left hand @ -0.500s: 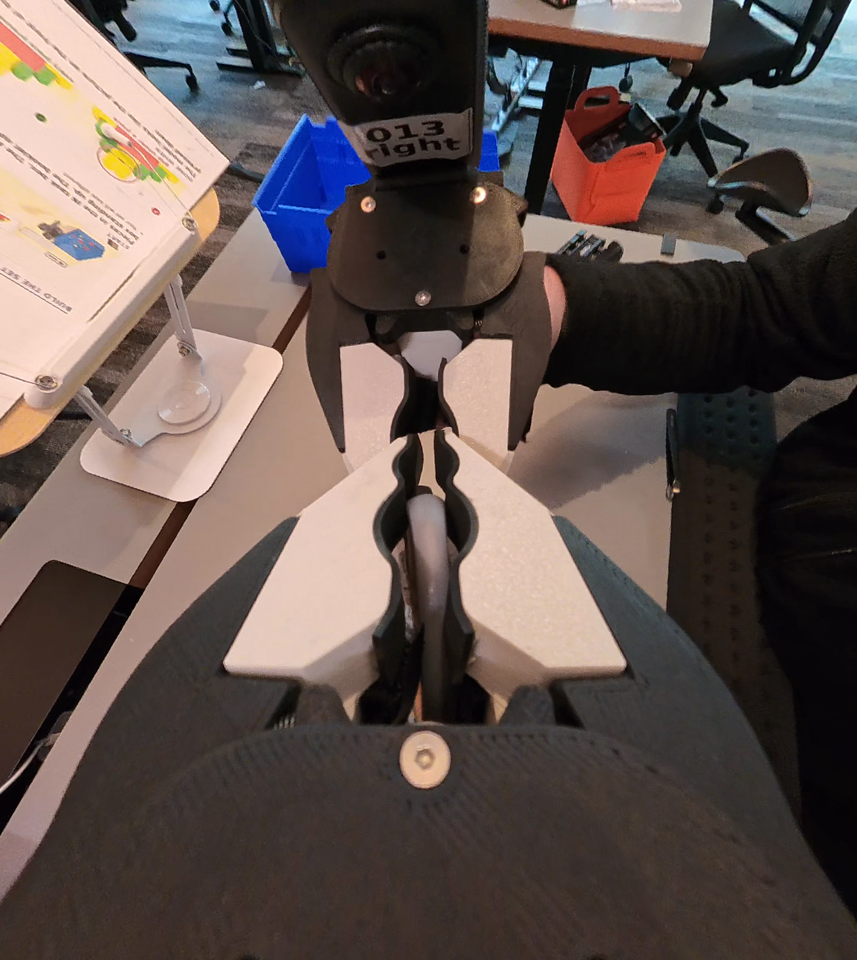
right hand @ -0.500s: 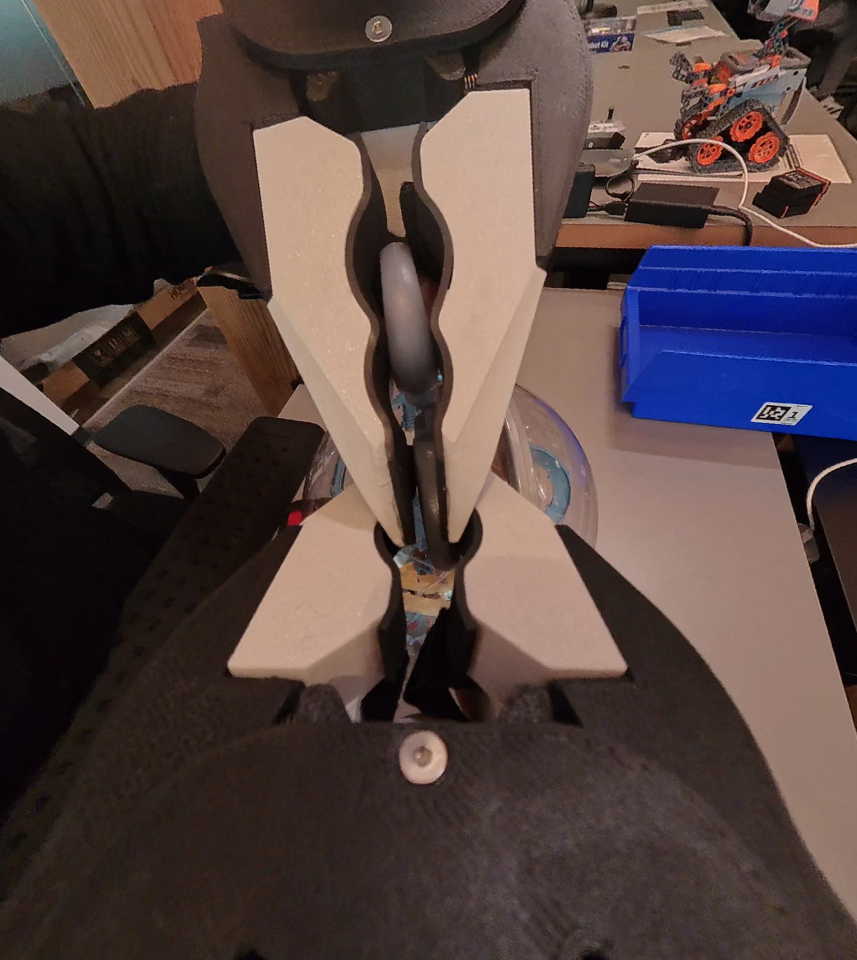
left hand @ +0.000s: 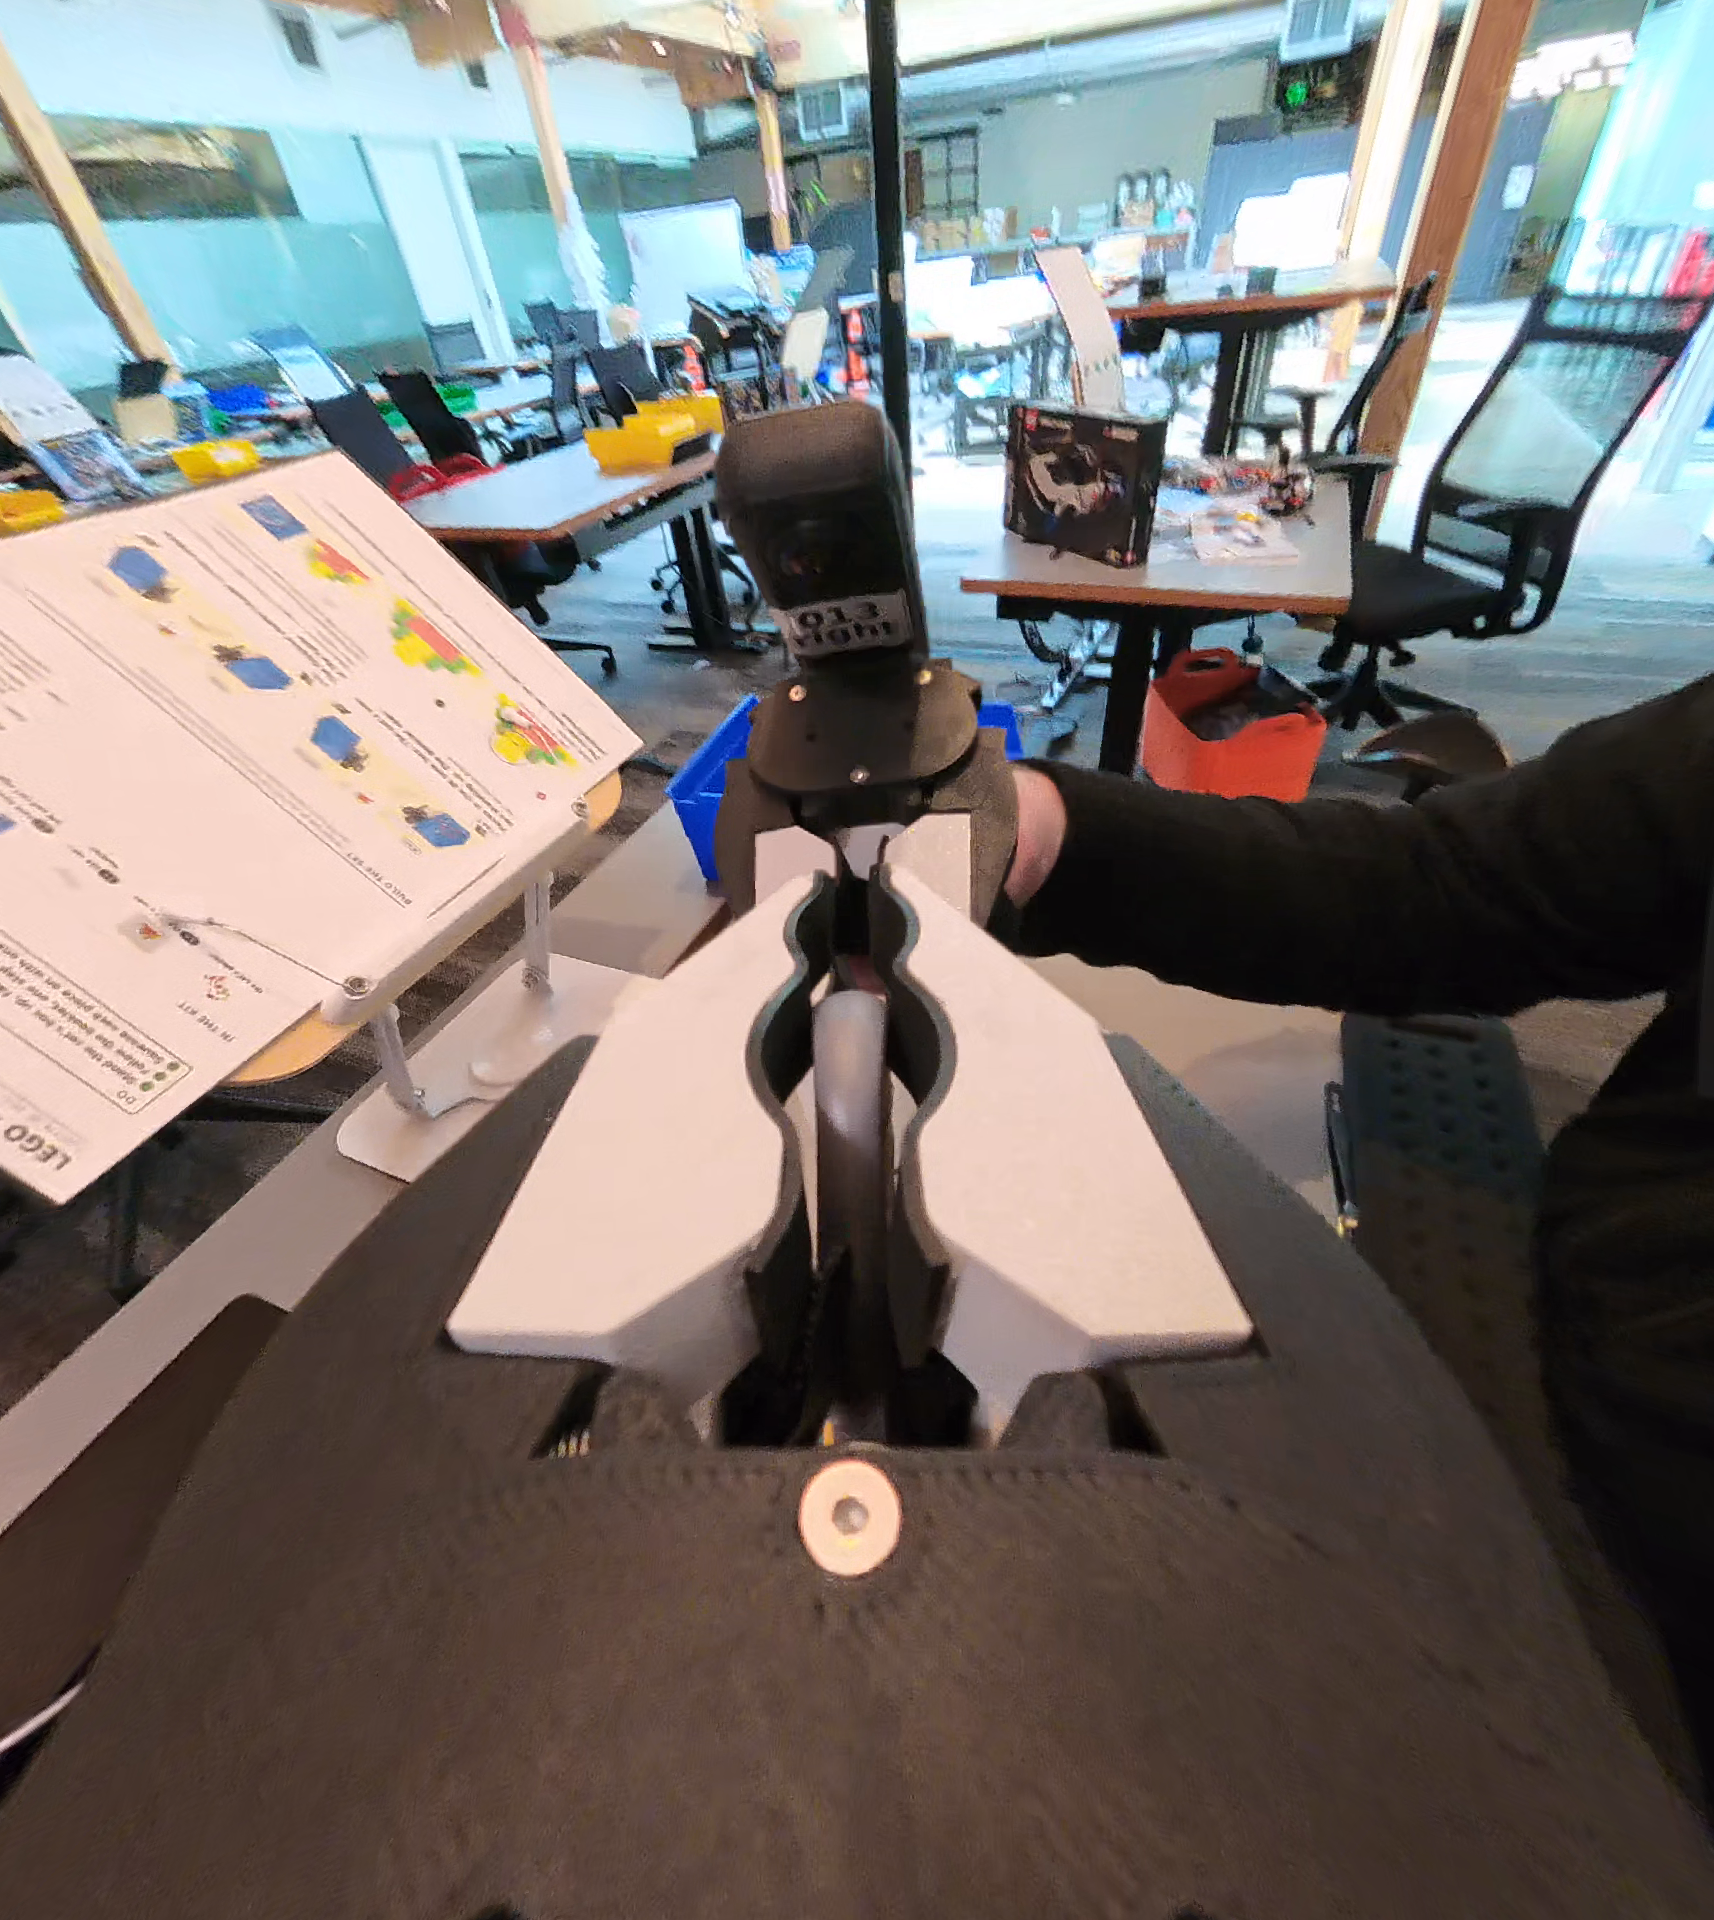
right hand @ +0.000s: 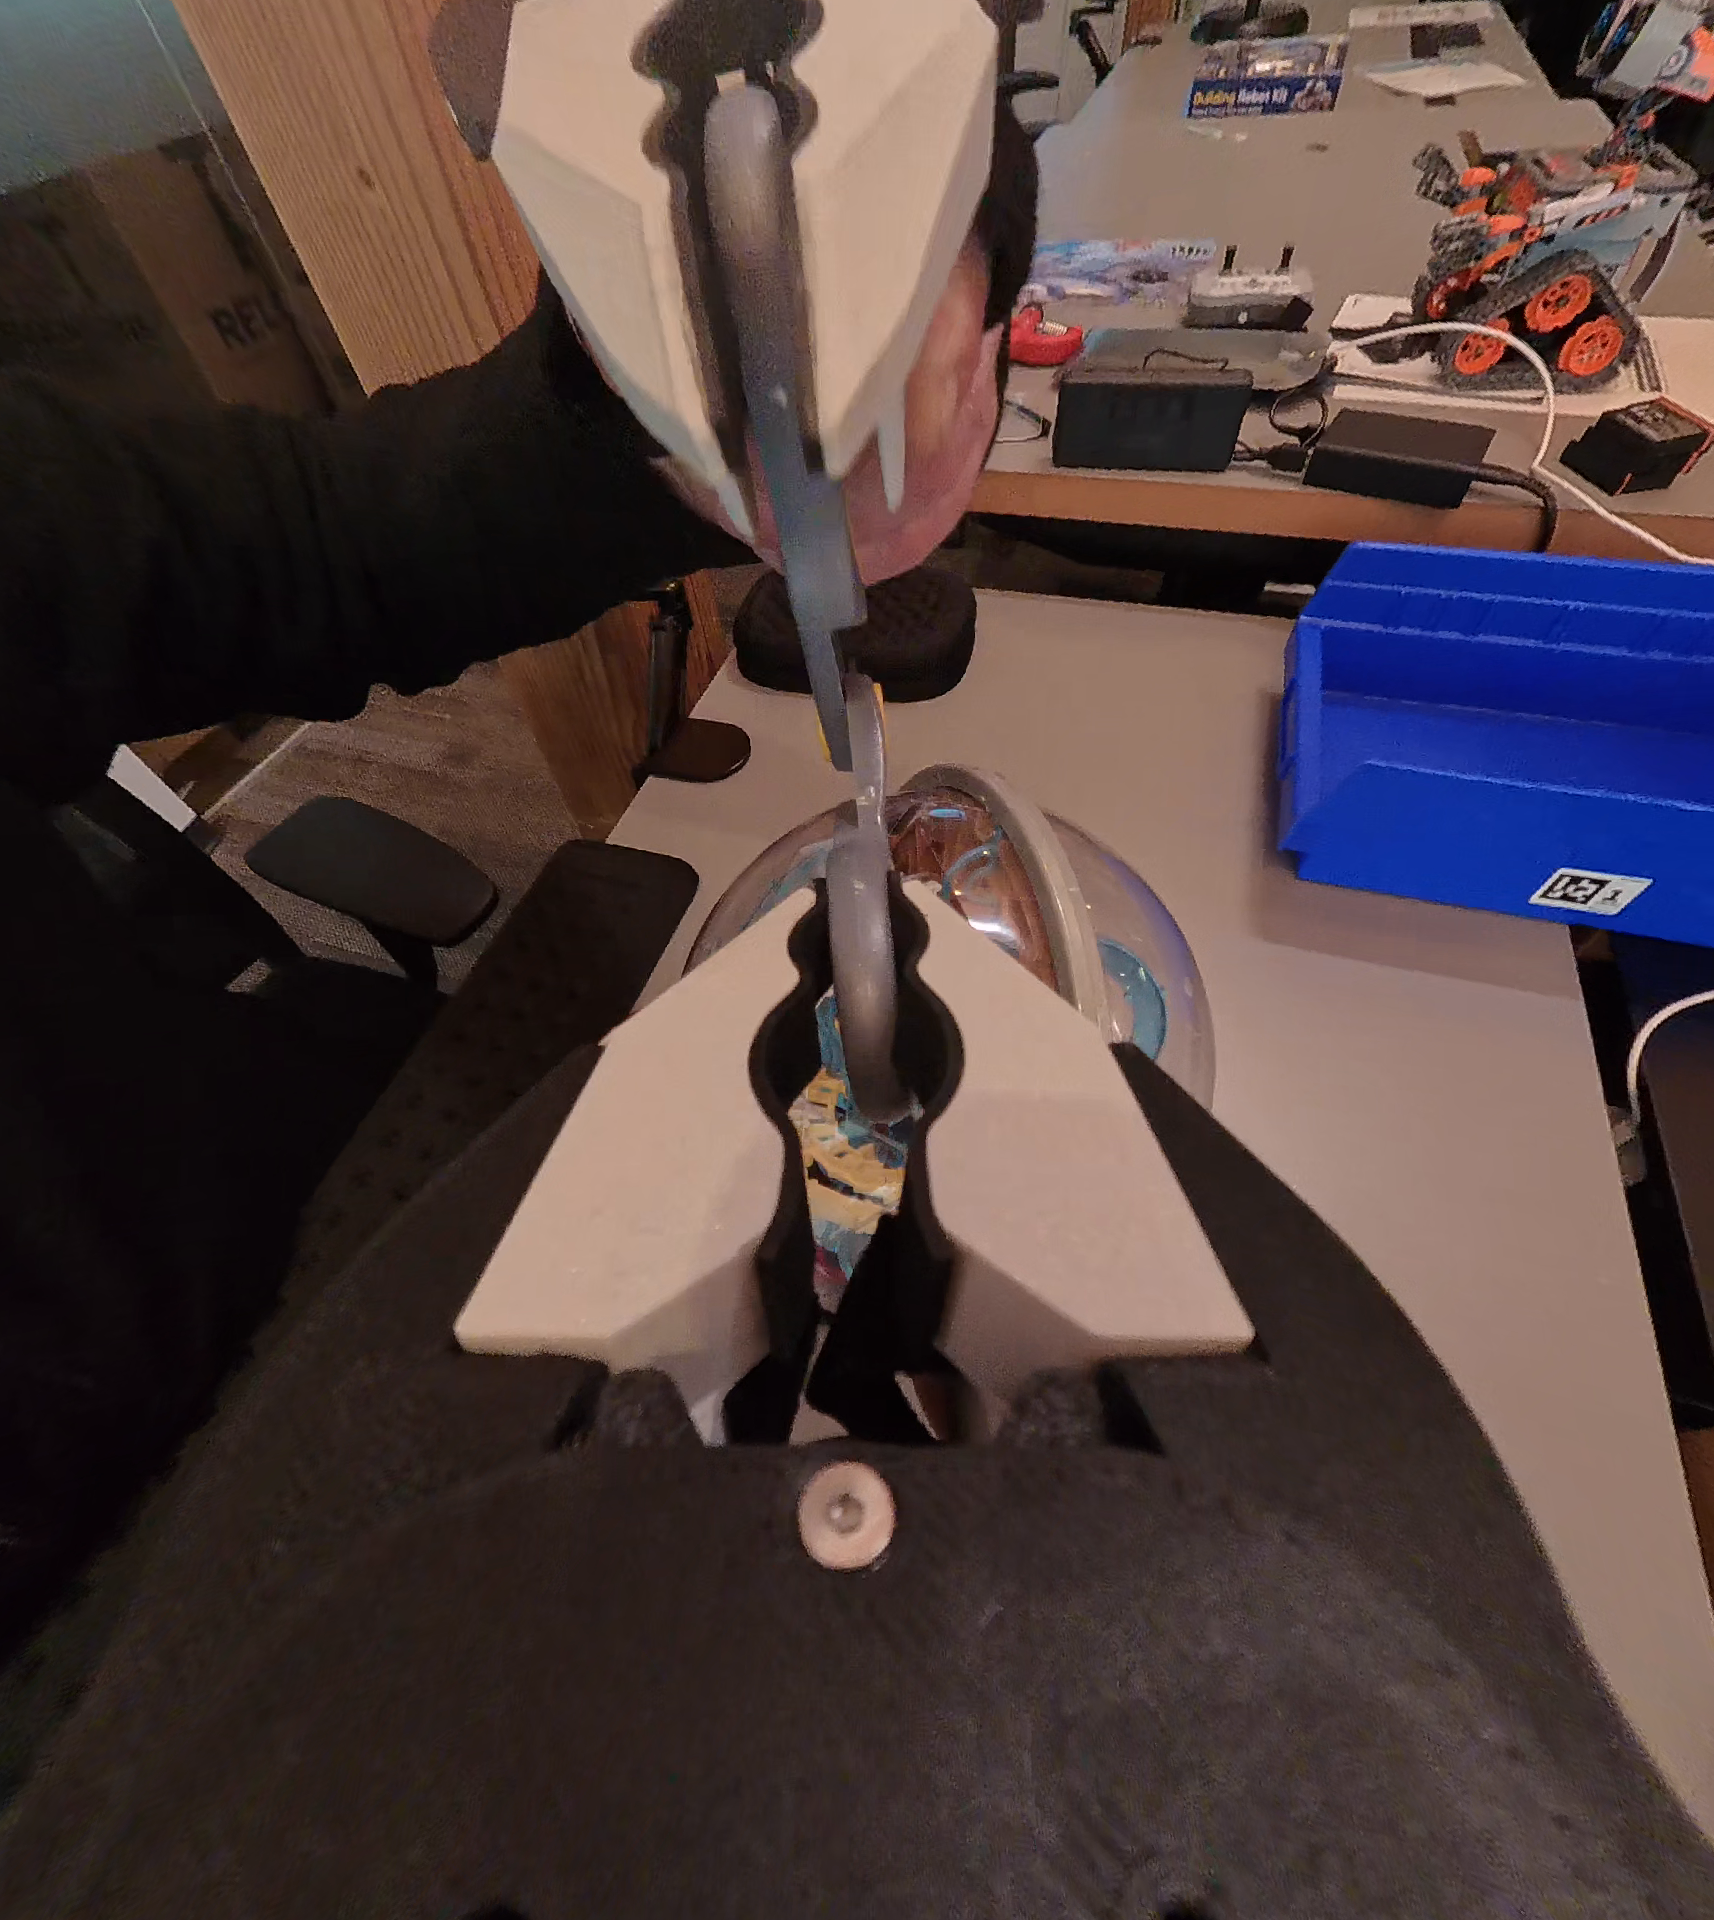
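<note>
My left gripper (left hand: 848, 894) is shut on one grey loop handle (left hand: 848, 1091) of what looks like a pair of scissors. My right gripper (right hand: 863, 883) is shut on the other grey loop handle (right hand: 868, 997). In the right wrist view the left gripper (right hand: 791, 483) hangs above and ahead, and a flat grey arm (right hand: 811, 582) runs down from it to a yellow joint, so the two handles are spread apart. In the left wrist view the right gripper (left hand: 858, 852) faces mine, tip to tip. A clear plastic dome (right hand: 1092, 935) with colourful pieces inside lies on the grey table (right hand: 1352, 1143) under the right gripper.
A blue bin (right hand: 1559, 748) stands on the table at the right, also seen in the left wrist view (left hand: 702, 779). A printed sheet on a tilted stand (left hand: 209, 779) is at the left. A tracked toy vehicle (right hand: 1528, 281), chargers, an orange bag (left hand: 1227, 727) and office chairs are behind.
The two grippers have drawn apart. The left one has lifted and tilted up, and the two grey handles now stand spread open with the arm stretched between them.
</note>
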Demonstrator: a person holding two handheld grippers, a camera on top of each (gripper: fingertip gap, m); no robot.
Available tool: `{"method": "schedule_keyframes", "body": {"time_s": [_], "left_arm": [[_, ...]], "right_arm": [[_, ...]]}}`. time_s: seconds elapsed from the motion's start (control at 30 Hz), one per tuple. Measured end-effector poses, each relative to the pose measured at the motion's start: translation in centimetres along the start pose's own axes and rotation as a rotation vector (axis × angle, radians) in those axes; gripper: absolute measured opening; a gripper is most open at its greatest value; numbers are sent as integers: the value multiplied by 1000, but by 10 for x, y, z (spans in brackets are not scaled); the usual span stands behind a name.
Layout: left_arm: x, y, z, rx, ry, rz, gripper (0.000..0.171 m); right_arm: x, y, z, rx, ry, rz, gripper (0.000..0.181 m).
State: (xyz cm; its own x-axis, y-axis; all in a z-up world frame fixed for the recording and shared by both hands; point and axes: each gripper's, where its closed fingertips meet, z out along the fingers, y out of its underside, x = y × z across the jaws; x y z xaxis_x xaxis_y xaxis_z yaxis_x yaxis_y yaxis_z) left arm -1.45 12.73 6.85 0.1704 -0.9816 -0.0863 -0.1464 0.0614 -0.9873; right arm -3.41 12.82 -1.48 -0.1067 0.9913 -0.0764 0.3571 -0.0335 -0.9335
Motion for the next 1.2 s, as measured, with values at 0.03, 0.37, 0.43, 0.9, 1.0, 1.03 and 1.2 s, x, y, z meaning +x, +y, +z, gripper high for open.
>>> {"method": "schedule_keyframes", "body": {"time_s": [0.03, 0.37, 0.43, 0.9, 1.0, 1.03, 1.2], "left_arm": [[1, -1, -4, 19, -7, -22, 3], [-16, -14, -43, 133, -163, -121, 3], [-17, -13, -46, 154, -146, -147, 3], [-10, 3, -62, 173, -362, -166, 3], [-17, 20, -77, 189, -383, -255, 3], [-19, 28, -79, 186, -381, -288, 3], [-29, 53, -81, 293, -393, -384, 3]], "right_arm": [[0, -1, 0, -1, -16, 0, 5], [8, -20, 9, -97, -92, 17, 5], [7, -22, 9, -115, -71, 13, 5], [5, -25, 23, -370, -200, -68, 6], [8, -18, 39, -399, -270, -47, 5], [9, -14, 45, -407, -291, -38, 5], [10, 12, 71, -458, -395, 36, 5]]}}
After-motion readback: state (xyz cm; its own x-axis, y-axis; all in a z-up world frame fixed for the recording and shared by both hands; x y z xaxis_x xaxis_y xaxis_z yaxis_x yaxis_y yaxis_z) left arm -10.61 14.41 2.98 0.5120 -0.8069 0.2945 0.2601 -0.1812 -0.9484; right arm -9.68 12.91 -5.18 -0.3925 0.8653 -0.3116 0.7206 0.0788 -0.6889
